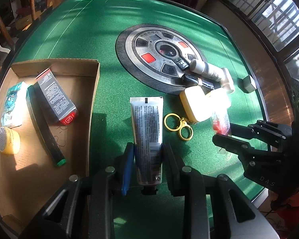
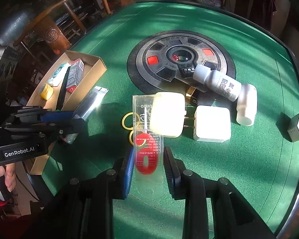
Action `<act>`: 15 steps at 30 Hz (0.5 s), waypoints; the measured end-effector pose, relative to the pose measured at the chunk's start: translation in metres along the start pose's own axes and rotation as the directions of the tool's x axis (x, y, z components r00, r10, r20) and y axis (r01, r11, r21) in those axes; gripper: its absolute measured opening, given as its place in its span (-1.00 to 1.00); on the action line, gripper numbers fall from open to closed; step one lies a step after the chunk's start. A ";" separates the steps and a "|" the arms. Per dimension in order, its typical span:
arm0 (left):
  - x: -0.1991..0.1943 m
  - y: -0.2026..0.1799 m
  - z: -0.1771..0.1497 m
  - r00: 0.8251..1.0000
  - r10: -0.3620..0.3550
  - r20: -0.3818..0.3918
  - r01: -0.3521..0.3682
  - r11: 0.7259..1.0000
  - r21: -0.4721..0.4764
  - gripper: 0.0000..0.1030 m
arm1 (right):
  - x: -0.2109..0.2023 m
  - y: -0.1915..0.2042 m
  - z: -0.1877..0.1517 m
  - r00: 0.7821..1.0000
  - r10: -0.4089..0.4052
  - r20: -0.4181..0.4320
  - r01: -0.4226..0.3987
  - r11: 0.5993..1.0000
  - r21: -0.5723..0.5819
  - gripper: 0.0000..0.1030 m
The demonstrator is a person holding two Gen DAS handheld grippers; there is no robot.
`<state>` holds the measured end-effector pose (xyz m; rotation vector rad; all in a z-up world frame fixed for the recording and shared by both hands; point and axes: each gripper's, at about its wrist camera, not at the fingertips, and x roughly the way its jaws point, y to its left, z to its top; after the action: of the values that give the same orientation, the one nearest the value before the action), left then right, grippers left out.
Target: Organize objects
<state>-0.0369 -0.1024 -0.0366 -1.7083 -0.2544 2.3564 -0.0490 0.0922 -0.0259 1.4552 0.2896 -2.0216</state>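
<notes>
My left gripper (image 1: 148, 147) is shut on a silver tube with black print (image 1: 146, 123), held cap-end toward the camera just above the green table. A shallow cardboard tray (image 1: 95, 91) lies to its left. My right gripper (image 2: 149, 151) is shut on a clear plastic pack with a red shape inside (image 2: 147, 165), lifted over the yellow rings (image 2: 129, 120). In the left wrist view the right gripper (image 1: 224, 132) sits at the right edge. The right wrist view shows the left gripper (image 2: 77, 117) with the tube (image 2: 89, 103) beside the tray (image 2: 93, 67).
The tray holds a grey-red carton (image 1: 55, 97), a black stick with green ends (image 1: 43, 127), a blue packet (image 1: 13, 103) and a yellow jar (image 1: 9, 141). On the felt lie a cream case (image 2: 167, 113), a white cube (image 2: 212, 125), two white bottles (image 2: 217, 81), a dark box (image 2: 296, 127) and the round centre panel (image 2: 181, 59).
</notes>
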 end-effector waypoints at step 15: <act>-0.033 0.041 -0.012 0.998 0.038 0.055 -0.033 0.996 -0.085 -0.46 | -0.003 0.038 0.017 0.999 0.030 0.014 -0.028 0.995 -0.094 -0.39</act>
<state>-0.0187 -0.1503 -0.0214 -1.6978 -0.3402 2.4553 -0.0388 0.0546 -0.0106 1.3777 0.3505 -1.9686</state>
